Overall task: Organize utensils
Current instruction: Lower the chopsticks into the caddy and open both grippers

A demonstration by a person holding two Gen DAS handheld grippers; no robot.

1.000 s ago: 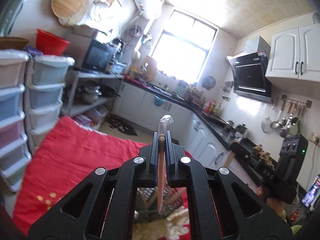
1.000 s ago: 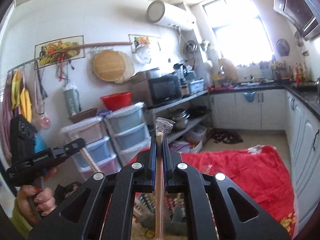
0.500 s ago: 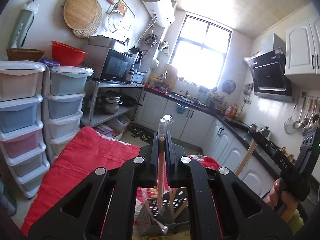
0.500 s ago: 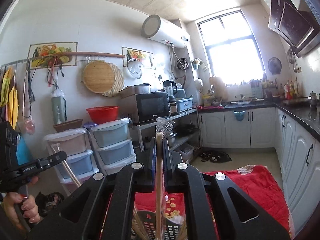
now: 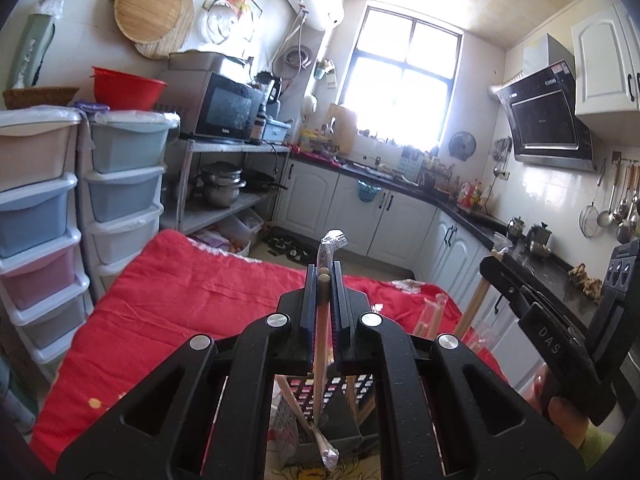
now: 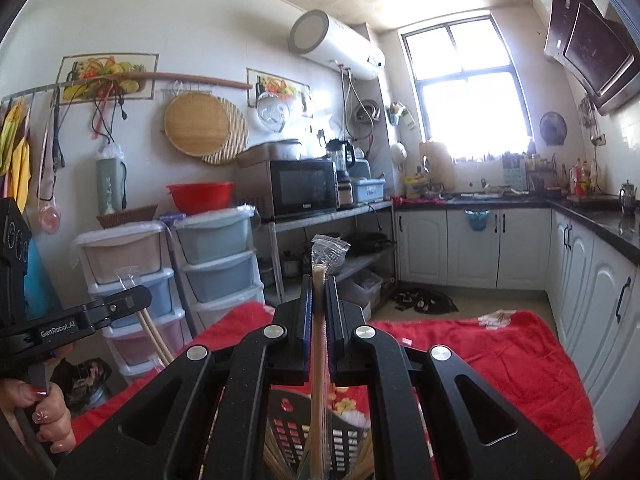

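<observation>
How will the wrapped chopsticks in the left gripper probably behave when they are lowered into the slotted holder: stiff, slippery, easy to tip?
The wrapped chopsticks look like stiff wood, so probably no bending. Their clear plastic sleeve may slip between the shut jaws. Long and thin, they will likely lean against the slotted holder wall.

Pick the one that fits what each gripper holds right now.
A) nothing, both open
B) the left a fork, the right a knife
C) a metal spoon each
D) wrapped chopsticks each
D: the left gripper is shut on wooden chopsticks in a clear wrapper, and the right gripper is shut on another wrapped pair, both above the slotted holder.
</observation>
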